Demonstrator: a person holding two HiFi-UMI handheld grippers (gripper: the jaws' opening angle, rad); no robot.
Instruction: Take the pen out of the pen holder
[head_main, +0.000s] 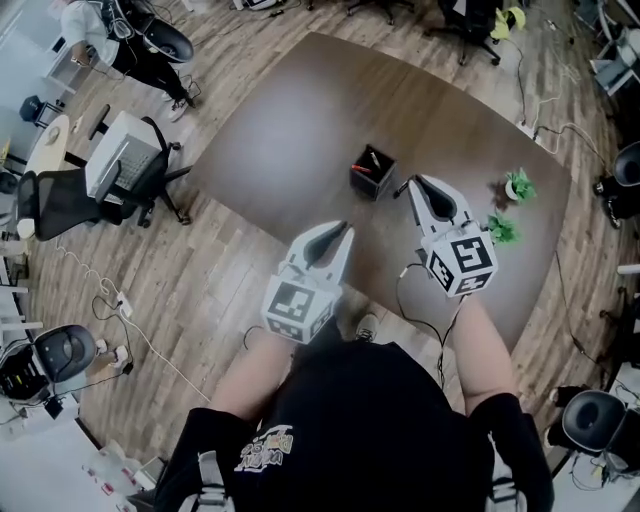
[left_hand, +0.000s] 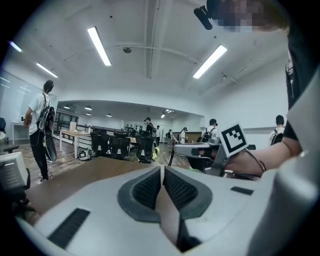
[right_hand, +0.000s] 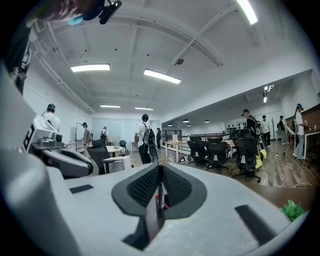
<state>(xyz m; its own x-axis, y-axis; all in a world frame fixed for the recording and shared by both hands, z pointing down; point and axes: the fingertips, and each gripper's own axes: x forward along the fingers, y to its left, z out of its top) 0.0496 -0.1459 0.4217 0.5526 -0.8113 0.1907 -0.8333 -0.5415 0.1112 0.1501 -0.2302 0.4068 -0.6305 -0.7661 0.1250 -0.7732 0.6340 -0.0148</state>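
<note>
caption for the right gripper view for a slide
Right gripper clamped on a thin dark pen, seen along its own jaws.

Table middle: the pen holder (head_main: 371, 172) stands alone, and I see bare table (head_main: 300, 110) on its left and far sides.
Left and far edges: open wood, nothing to steer round.
Right edge: two small plants, one (head_main: 519, 185) behind the other (head_main: 503, 229), crowd that side.
Near side: my left gripper (head_main: 345, 228) and right gripper (head_main: 410, 183) hang apart, with a clear gap between them.
Beside the holder: the right gripper, clamped on the pen (right_hand: 161, 194), fills the space just to the holder's right.
</note>
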